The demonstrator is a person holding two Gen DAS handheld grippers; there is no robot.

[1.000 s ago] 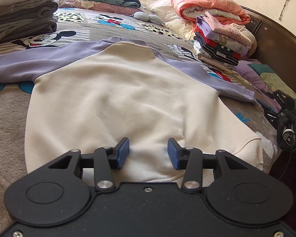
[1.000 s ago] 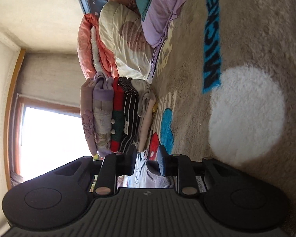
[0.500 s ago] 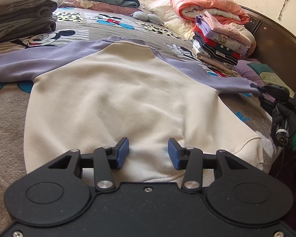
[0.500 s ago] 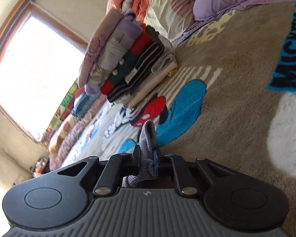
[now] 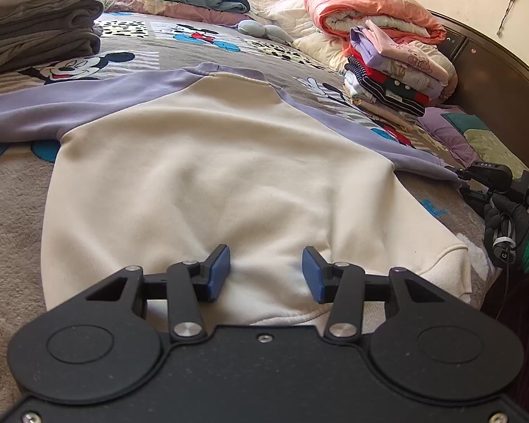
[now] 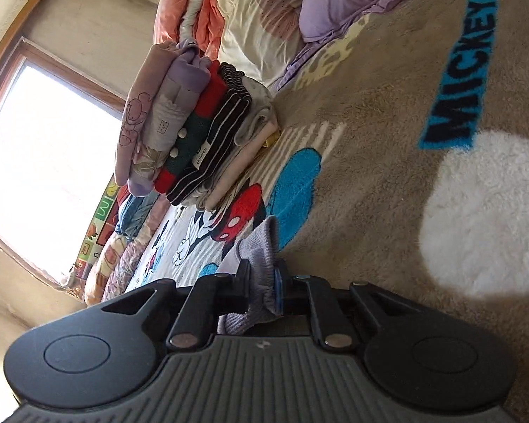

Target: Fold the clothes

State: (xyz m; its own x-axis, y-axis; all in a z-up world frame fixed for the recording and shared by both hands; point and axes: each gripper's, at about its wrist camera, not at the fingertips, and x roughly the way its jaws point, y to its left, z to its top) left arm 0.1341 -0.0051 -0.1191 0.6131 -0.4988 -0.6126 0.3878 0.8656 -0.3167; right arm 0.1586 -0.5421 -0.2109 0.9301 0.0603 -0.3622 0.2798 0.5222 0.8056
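Sweatshirt (image 5: 208, 176) flat on bed (image 5: 10, 211), unfolded. Right tool (image 6: 262, 282) clamped on lilac cuff (image 6: 261, 246) at 3 o'clock; left tool (image 5: 264, 273) apart over hem. Folding barely begun.

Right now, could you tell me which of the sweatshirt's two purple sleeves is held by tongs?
The right sleeve: the right tongs are shut on its cuff. The left sleeve lies flat, untouched.

A bed covered by a grey plush cartoon-mouse blanket (image 5: 14, 190) carries a spread cream-and-lilac sweatshirt (image 5: 208, 176), a grey folded pile (image 5: 42, 35) and a mixed folded stack (image 5: 395, 81).
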